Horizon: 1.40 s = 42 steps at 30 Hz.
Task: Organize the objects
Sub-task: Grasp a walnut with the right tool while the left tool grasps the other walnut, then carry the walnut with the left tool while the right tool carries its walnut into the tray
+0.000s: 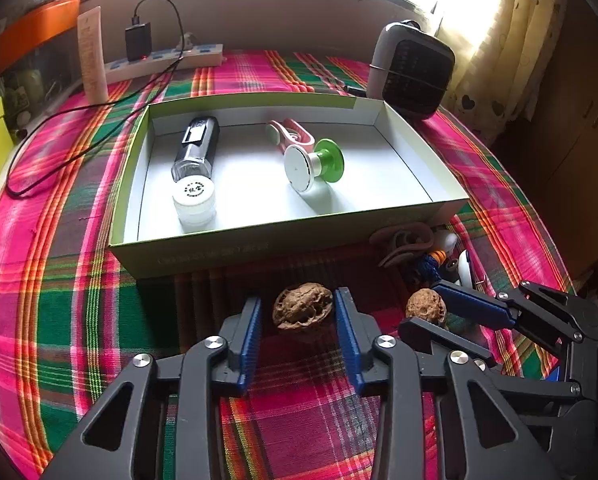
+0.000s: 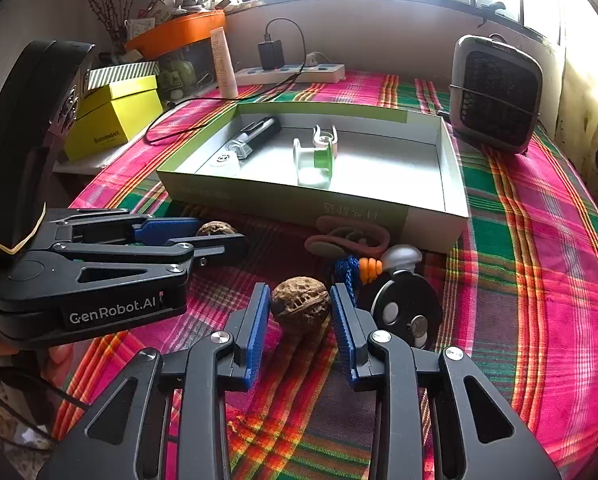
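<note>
Two walnuts lie on the plaid cloth in front of an open green-and-white box (image 1: 235, 254). My left gripper (image 1: 298, 310) is open with one walnut (image 1: 302, 307) between its blue pads, small gaps each side. My right gripper (image 2: 300, 306) is open around the other walnut (image 2: 300, 304), also not pinching it. In the left wrist view the right gripper (image 1: 435, 312) straddles its walnut (image 1: 425, 306). In the right wrist view the left gripper (image 2: 215, 236) straddles its walnut (image 2: 216, 227). The box (image 2: 283, 202) holds a black bottle (image 1: 197, 146), a white jar (image 1: 194, 200), a green-and-white spool (image 1: 313, 164) and a pink clip (image 1: 291, 134).
A pink clip (image 2: 349, 238), a blue cord with orange beads (image 2: 359, 268), a silver knob (image 2: 403, 256) and a black disc (image 2: 401, 308) lie right of my right gripper. A small heater (image 2: 497, 94), a power strip (image 2: 291, 72), a white tube (image 2: 224, 62) and a yellow box (image 2: 113, 118) stand behind.
</note>
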Each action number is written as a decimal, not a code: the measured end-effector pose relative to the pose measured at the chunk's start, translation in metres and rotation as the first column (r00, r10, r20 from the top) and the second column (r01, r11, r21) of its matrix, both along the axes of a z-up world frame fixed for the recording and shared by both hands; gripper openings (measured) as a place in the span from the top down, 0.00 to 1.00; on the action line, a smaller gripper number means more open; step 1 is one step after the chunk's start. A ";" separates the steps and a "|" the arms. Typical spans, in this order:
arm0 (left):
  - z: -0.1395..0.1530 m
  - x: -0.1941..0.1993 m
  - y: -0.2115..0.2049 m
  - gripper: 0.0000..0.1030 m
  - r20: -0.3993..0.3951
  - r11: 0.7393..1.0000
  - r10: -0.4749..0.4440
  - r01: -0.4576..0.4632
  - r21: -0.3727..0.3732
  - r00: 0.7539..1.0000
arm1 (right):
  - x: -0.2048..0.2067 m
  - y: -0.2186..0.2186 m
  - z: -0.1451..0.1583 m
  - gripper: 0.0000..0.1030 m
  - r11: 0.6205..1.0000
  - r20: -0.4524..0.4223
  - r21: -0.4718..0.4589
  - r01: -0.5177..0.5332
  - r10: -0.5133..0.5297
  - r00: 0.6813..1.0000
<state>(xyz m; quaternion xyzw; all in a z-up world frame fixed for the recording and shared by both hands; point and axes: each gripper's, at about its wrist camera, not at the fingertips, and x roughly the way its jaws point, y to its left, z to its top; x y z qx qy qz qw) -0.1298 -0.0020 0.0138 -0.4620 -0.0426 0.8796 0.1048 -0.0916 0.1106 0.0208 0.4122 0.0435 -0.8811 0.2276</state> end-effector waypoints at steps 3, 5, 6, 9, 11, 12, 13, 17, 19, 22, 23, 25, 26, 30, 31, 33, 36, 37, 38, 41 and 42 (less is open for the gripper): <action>0.000 0.001 0.001 0.70 -0.005 1.000 -0.001 0.001 -0.008 1.000 | 0.000 0.000 0.000 0.68 1.000 0.000 0.001 0.000 0.000 1.000; 0.000 0.001 0.001 0.70 -0.005 1.000 0.000 0.000 -0.006 1.000 | 0.000 0.000 0.000 0.68 1.000 0.000 0.002 -0.001 0.001 1.000; 0.000 0.001 0.001 0.70 -0.005 1.000 0.002 -0.002 -0.005 1.000 | 0.000 0.000 0.000 0.68 1.000 0.000 0.002 -0.001 0.001 1.000; 0.000 0.001 0.000 0.70 -0.007 1.000 0.003 -0.003 -0.005 1.000 | -0.001 0.000 0.000 0.68 1.000 0.001 0.003 0.000 0.000 1.000; 0.000 0.001 0.001 0.71 -0.007 1.000 0.003 -0.003 -0.005 1.000 | 0.000 0.000 0.000 0.68 1.000 0.000 0.002 -0.001 0.001 1.000; 0.000 0.001 0.000 0.71 -0.007 1.000 0.003 -0.003 -0.005 1.000 | -0.001 0.000 0.000 0.68 1.000 0.000 0.003 -0.001 0.001 1.000; 0.000 0.001 0.000 0.71 -0.007 1.000 0.004 -0.004 -0.004 1.000 | -0.001 0.000 0.000 0.68 1.000 0.000 0.003 -0.001 0.001 1.000; 0.000 0.001 0.000 0.71 -0.008 1.000 0.004 -0.004 -0.003 1.000 | -0.001 0.000 0.000 0.68 1.000 0.000 0.004 -0.002 0.002 1.000; 0.001 0.002 -0.001 0.71 -0.010 1.000 0.006 -0.006 -0.004 1.000 | -0.001 -0.001 0.000 0.68 1.000 -0.001 0.006 -0.003 0.003 1.000; 0.003 0.003 -0.003 0.71 -0.018 1.000 0.007 -0.007 -0.007 1.000 | 0.000 -0.002 0.001 0.68 1.000 -0.006 0.007 -0.006 0.006 1.000; 0.004 0.003 -0.003 0.71 -0.021 1.000 0.007 -0.007 -0.010 1.000 | 0.000 -0.002 0.002 0.68 1.000 -0.008 0.007 -0.006 0.006 1.000; 0.005 0.004 -0.003 0.71 -0.028 1.000 0.007 -0.008 -0.016 1.000 | 0.001 -0.002 0.003 0.68 1.000 -0.010 0.006 -0.006 0.006 1.000; 0.006 0.004 -0.003 0.71 -0.030 1.000 0.008 -0.008 -0.016 1.000 | 0.001 -0.002 0.004 0.68 1.000 -0.011 0.006 -0.006 0.006 1.000; 0.008 0.004 -0.004 0.71 -0.034 1.000 0.010 -0.010 -0.020 0.999 | 0.002 -0.001 0.008 0.68 1.000 -0.016 0.003 -0.005 0.005 1.000; 0.008 0.004 -0.004 0.71 -0.036 1.000 0.011 -0.012 -0.020 0.999 | 0.002 -0.001 0.009 0.68 1.000 -0.020 0.002 -0.005 0.005 1.000; 0.010 0.005 -0.005 0.71 -0.041 1.000 0.014 -0.014 -0.022 0.999 | 0.002 0.000 0.011 0.68 1.000 -0.025 0.001 -0.004 0.004 1.000; 0.013 0.006 -0.006 0.71 -0.049 1.000 0.015 -0.016 -0.020 0.999 | 0.001 0.000 0.015 0.68 1.000 -0.031 0.000 -0.005 0.005 1.000; 0.014 0.006 -0.007 0.70 -0.052 1.000 0.015 -0.016 -0.020 0.999 | 0.001 -0.001 0.015 0.68 1.000 -0.032 -0.001 -0.006 0.006 0.999; 0.015 0.006 -0.007 0.71 -0.055 1.000 0.016 -0.017 -0.019 0.998 | 0.000 -0.001 0.017 0.68 1.000 -0.034 -0.002 -0.007 0.007 0.999; 0.019 0.006 -0.007 0.71 -0.064 1.000 0.014 -0.015 -0.020 0.998 | -0.001 -0.002 0.019 0.68 1.000 -0.040 -0.002 -0.011 0.011 0.999; 0.020 0.007 -0.007 0.71 -0.069 1.000 0.014 -0.016 -0.023 0.998 | -0.001 -0.002 0.019 0.68 1.000 -0.041 -0.003 -0.011 0.011 0.999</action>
